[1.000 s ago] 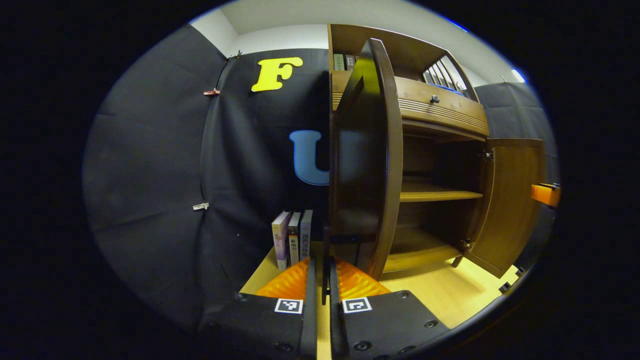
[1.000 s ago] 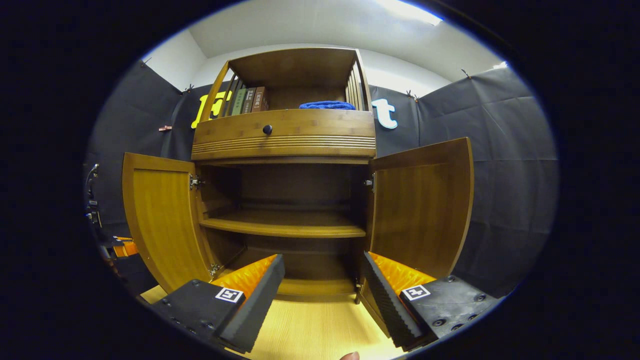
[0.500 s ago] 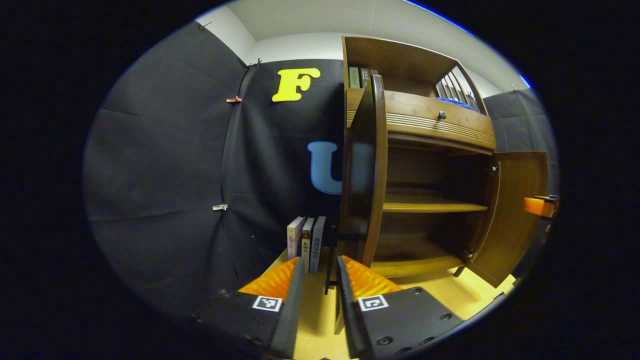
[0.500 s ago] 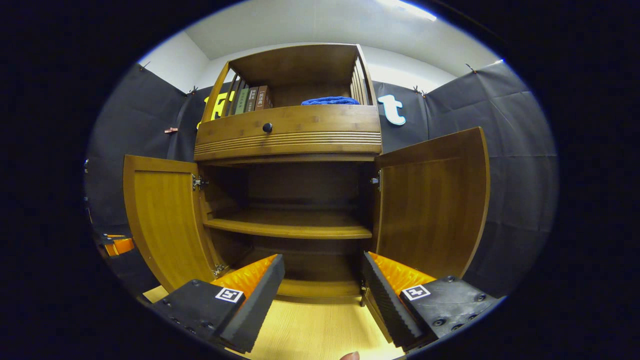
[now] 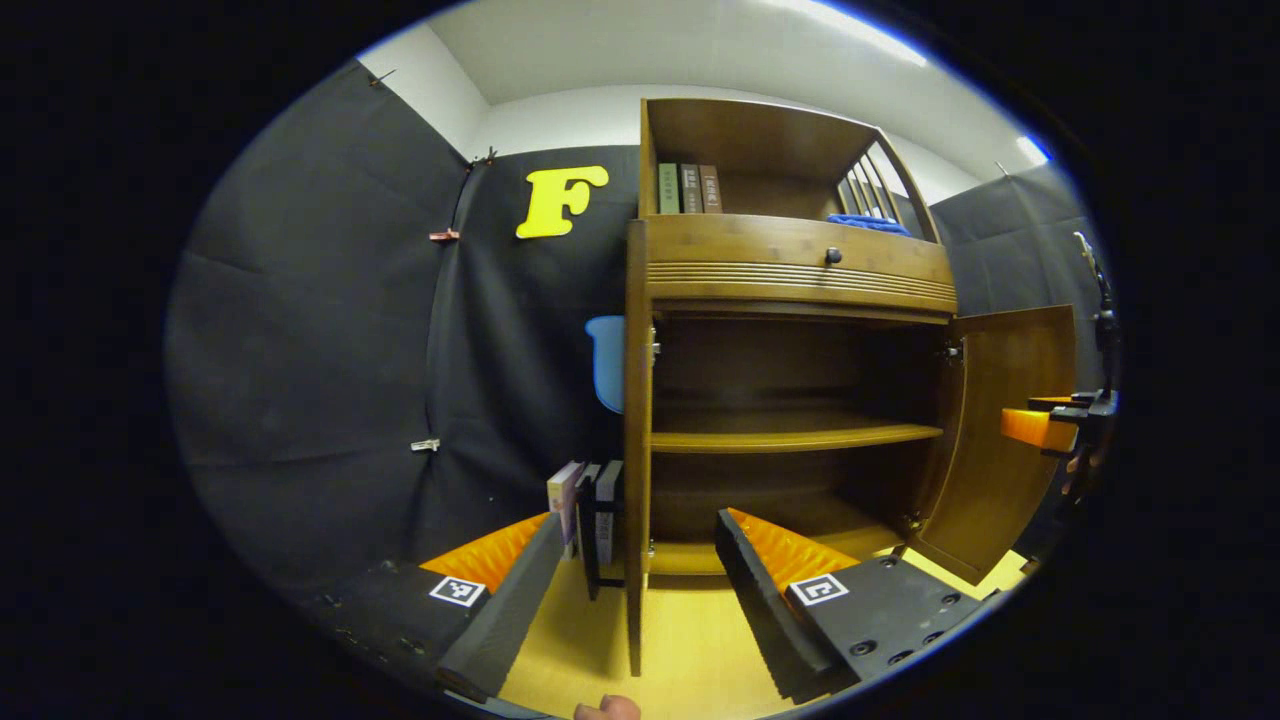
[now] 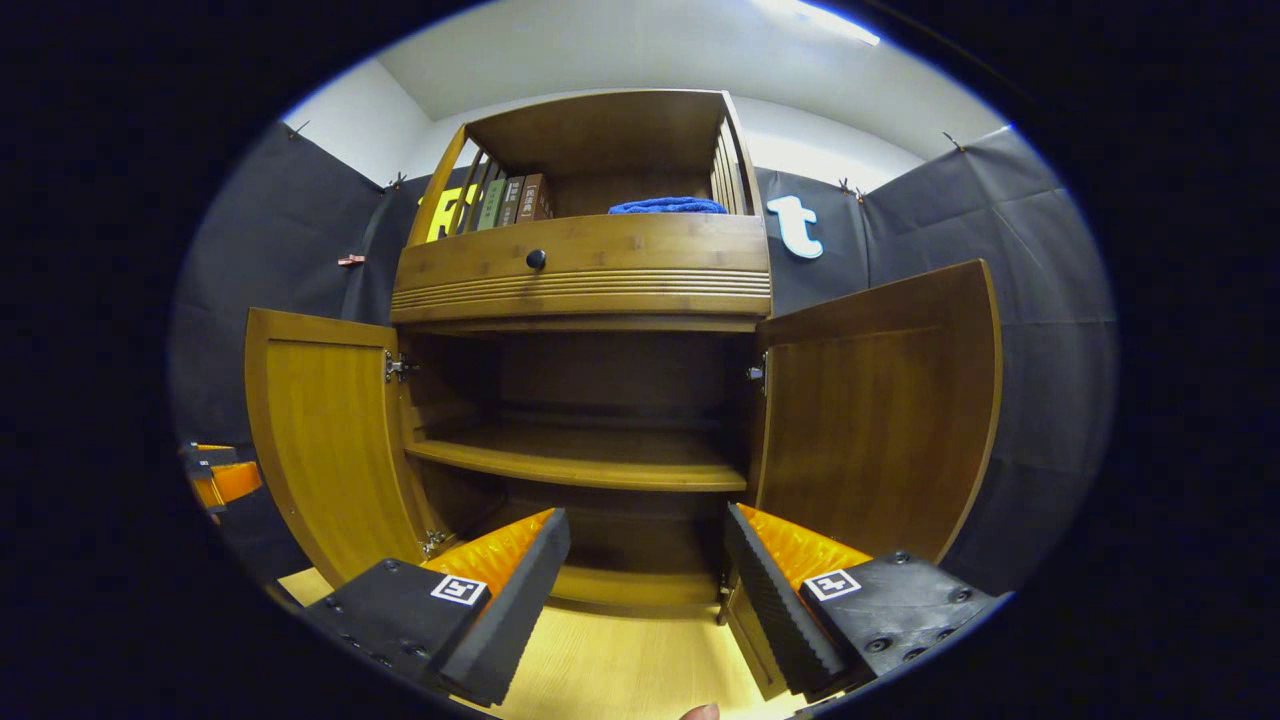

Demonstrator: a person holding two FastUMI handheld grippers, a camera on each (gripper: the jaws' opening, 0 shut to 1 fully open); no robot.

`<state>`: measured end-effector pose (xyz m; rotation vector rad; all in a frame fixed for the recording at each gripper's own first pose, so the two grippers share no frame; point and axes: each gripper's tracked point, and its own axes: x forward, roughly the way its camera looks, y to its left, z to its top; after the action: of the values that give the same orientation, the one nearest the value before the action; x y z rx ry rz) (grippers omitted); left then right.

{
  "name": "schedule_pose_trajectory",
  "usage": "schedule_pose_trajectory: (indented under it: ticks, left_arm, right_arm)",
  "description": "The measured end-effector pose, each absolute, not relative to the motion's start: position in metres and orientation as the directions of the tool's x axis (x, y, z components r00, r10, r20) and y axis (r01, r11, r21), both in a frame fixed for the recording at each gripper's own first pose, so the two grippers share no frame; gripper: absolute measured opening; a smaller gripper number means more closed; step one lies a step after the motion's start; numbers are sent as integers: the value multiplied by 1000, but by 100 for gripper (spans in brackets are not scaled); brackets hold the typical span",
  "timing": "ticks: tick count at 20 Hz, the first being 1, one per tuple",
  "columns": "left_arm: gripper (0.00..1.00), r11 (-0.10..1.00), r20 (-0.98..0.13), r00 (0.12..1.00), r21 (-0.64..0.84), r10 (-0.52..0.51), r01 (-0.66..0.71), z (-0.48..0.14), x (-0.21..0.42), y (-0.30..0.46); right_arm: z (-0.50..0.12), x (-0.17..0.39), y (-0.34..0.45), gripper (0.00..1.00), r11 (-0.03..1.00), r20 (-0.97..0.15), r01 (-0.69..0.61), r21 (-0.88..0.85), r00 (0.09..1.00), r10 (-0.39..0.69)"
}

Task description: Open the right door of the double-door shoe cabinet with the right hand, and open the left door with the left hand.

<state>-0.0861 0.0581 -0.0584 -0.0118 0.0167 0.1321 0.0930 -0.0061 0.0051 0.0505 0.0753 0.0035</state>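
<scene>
I had both doors swung wide: the left door [image 5: 634, 440] stood edge-on at centre frame, the right door [image 6: 875, 415] filled the right. My left gripper [image 5: 630, 585] and right gripper [image 6: 645, 590] both gaped, holding nothing. I judged it best to back straight off, clear of either panel. The door handles were hidden.

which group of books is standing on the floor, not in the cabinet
The books beside the cabinet's left door, upright on the floor. The other books stand on the cabinet's top shelf, above the drawer.
</scene>
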Motion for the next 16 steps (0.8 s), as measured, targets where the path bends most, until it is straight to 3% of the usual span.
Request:
schedule_pose_trajectory:
  ticks: [16]
  left_arm:
    - [93, 999, -32, 999, 39, 35, -33, -46, -13, -47]
  right_arm:
    - [-4, 116, -61, 99, 995, -85, 69, 77, 994, -62]
